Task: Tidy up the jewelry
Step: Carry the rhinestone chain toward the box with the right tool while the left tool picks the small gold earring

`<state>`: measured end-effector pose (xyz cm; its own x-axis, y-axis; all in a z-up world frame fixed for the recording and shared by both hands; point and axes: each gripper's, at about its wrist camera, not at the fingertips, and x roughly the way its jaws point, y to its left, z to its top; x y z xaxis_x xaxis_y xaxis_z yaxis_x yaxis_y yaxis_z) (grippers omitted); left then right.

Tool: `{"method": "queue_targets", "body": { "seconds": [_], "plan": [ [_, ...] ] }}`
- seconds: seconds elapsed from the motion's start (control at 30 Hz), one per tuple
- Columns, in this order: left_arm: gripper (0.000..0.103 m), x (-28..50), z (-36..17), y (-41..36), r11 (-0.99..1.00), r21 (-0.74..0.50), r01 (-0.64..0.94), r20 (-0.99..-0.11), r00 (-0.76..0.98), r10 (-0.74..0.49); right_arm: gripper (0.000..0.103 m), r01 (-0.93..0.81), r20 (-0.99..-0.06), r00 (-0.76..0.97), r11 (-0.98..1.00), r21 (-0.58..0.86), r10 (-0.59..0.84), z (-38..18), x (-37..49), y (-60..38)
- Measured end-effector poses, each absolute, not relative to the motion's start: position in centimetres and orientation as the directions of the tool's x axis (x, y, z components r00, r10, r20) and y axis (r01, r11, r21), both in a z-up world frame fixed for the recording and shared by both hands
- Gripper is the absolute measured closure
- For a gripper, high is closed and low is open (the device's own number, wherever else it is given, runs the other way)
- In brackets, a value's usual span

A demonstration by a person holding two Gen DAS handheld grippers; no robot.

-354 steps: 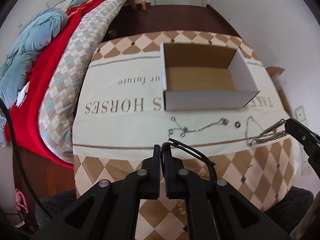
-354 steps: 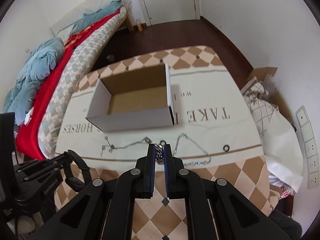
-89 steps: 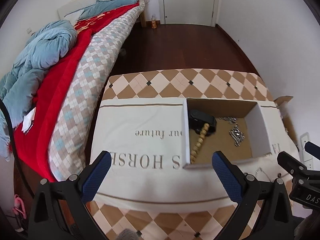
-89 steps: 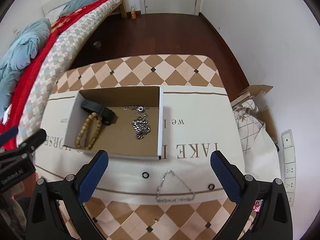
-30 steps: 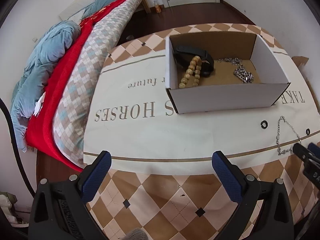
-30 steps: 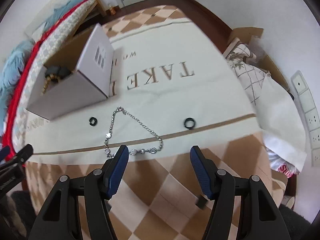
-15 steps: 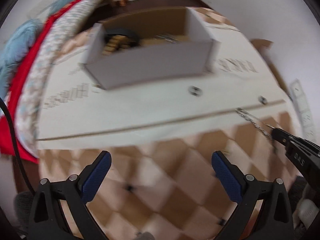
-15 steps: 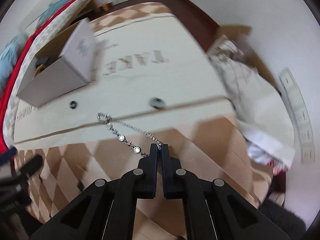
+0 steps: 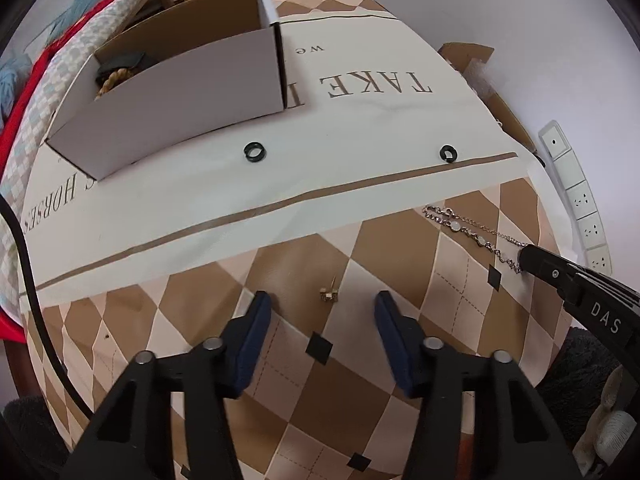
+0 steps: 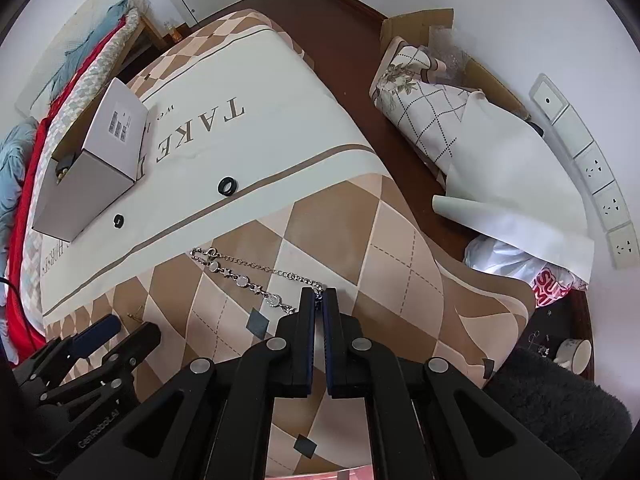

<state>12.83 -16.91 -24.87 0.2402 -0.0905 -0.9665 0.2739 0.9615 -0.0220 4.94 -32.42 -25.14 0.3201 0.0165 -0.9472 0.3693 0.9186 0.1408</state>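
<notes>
Meanwhile, right gripper [image 10: 319, 294] clamped on bracelet [image 10: 244, 276].

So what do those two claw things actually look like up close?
Both are matte black plastic. The left gripper has dark blue pads inside its jaws and silver screws at the joints. The right gripper looks the same, with white "DAS" lettering on its side. A black cable trails beside the left one.

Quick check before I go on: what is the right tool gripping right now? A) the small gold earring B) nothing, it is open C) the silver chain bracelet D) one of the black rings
C: the right tool is shut on one end of the silver chain bracelet, the rest trailing across the checked tablecloth.
</notes>
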Motion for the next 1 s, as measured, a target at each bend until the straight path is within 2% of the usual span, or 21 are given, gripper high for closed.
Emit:
{"method": "queue_targets", "body": {
  "seconds": [0.07,0.2,0.6,0.8,1.0],
  "plan": [
    [0.064,12.9,-24.8,-17.1,0.96,-0.018,0.279,-0.965,0.246,-0.09,0.099,0.371,-0.947,0.321,0.918,0.142,0.017,-25.1,4.9,-32.4],
    [0.097,12.9,-24.9,-17.2,0.958,-0.021,0.287,-0.962,0.256,-0.098,0.099,0.374,-0.947,0.321,0.916,0.145,0.019,-25.1,4.9,-32.4],
    [0.097,12.0,-23.1,-16.0,0.954,-0.01,0.299,-0.945,0.31,-0.107,0.099,0.365,-0.937,0.349,0.916,0.167,0.032,-24.0,5.3,-31.9],
    [0.097,12.6,-19.5,-13.7,0.961,-0.033,0.275,-0.927,0.35,-0.132,0.099,0.311,-0.895,0.442,0.924,0.223,0.067,-19.5,5.7,-30.5],
    [0.097,14.2,-14.3,-10.0,0.97,-0.08,0.231,-0.908,0.384,-0.167,0.099,0.211,-0.851,0.515,0.948,0.24,0.101,-12.7,7.1,-28.1]
  ]
}}
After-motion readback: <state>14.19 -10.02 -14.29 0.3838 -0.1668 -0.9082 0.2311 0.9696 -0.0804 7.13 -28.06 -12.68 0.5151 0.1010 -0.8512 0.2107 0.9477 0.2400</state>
